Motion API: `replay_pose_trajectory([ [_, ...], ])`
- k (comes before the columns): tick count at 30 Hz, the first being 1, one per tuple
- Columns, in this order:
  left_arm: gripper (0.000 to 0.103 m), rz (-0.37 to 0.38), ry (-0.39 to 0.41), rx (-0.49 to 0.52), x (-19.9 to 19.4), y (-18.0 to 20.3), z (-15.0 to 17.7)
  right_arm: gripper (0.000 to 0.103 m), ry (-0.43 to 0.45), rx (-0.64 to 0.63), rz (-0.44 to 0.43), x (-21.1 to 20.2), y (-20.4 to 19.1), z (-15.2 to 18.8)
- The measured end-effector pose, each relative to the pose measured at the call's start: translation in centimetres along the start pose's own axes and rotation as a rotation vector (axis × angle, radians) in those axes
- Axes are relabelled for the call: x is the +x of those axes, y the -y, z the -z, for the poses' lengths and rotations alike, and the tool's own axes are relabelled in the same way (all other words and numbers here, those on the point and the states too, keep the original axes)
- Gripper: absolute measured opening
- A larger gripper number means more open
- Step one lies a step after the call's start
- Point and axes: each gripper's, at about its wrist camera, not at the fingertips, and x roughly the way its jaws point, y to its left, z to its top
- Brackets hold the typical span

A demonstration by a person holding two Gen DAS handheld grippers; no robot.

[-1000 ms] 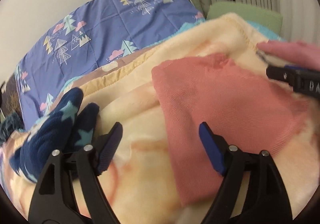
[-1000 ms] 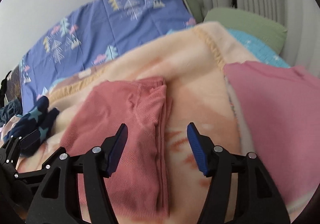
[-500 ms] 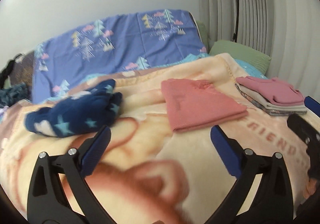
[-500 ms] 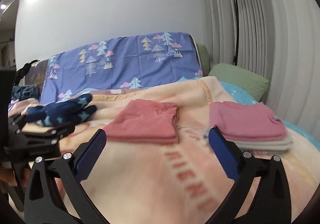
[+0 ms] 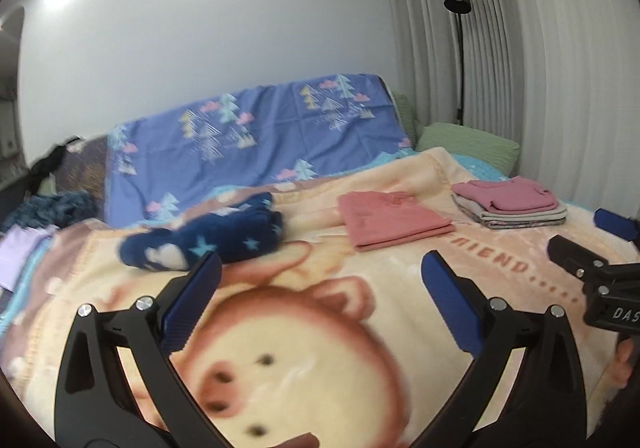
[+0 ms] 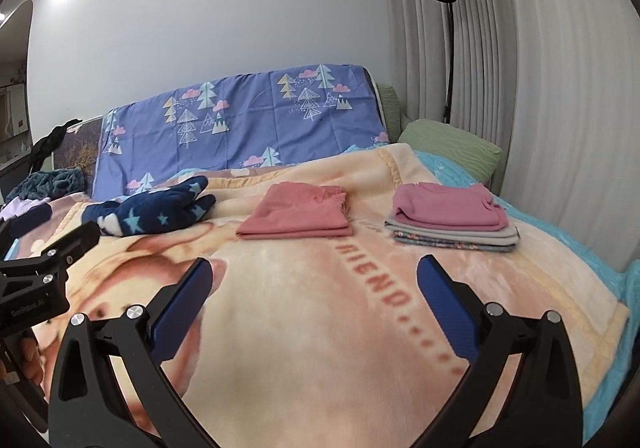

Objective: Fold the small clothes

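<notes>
Working left to right, my left gripper [image 5: 316, 288] has its fingers spread wide with nothing between them, only the pig-print blanket [image 5: 304, 360] on the bed below. Beyond and a little left of its left finger lies the navy star-print garment [image 5: 208, 240], bunched and unfolded; I judge it the next piece to fold. Ahead, between and beyond the fingers, the salmon-pink garment [image 5: 392, 222] sits as a neat flat rectangle with layered edges, apparently finished. Farther right, past the right finger, is the stack of folded clothes [image 5: 510, 204], a pink piece on top of grey and patterned ones. My right gripper [image 6: 314, 284] is likewise wide and empty, with the salmon-pink piece ahead of its left finger and the stack beyond its right. The main risk I see is the fluffy navy piece: pinching too deep could catch the blanket with it and drag the folded items out of shape. Sweeping across to it could also brush the salmon fold open. The left view is blurred, so I cannot tell where that garment's edges or sleeves lie, and a blind grasp may take several layers.
</notes>
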Motion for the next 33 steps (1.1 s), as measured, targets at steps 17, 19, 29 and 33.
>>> replay_pose_trajectory([
  [17, 0.101, 0.041, -0.007, -0.047, -9.4, 1.5, 2.6, 0.102, 0.021, -0.02, 0.01, -8.0, -0.5, 1.7],
  [19, 0.101, 0.031, -0.044, -0.043, -9.1, 1.9, 3.2, 0.102, 0.007, -0.026, 0.01, -8.0, -0.6, 2.0],
  [29, 0.101, 0.018, -0.074, -0.043, -8.3, 2.3, 3.6, 0.102, -0.025, -0.002, 0.03, -7.8, -0.3, 2.6],
  [33, 0.101, 0.013, -0.099, -0.044, -7.4, 2.3, 3.8, 0.102, -0.045, -0.002, 0.038, -7.2, -0.3, 2.6],
])
